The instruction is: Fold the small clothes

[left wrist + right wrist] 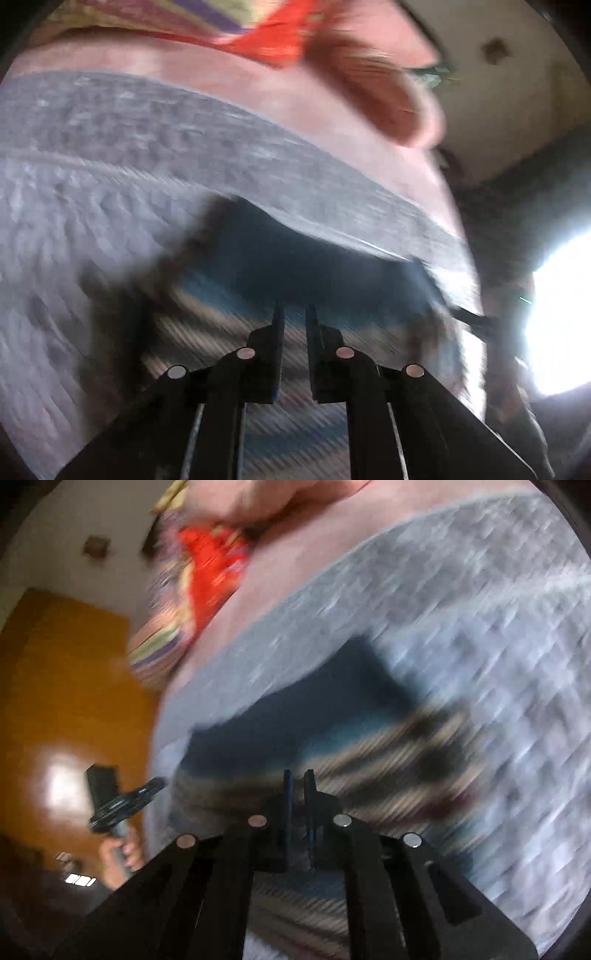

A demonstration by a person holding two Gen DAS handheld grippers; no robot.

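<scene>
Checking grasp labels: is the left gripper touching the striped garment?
Cannot tell: the blurred left wrist view shows left gripper nearly closed over striped garment, without plain contact or gap.

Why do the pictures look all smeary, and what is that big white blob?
Left wrist view: motion blur streaks the grey blanket and the striped garment; the white blob at the right edge is overexposed bright light. Right wrist view: the same streaky blur, plus a shiny glare patch on the orange-brown surface. Both views bend at the edges because of the fisheye lens.

Pink bed [332, 96] under a grey blanket [110, 155], striped dark-blue garment [295, 731] on the blanket
</scene>
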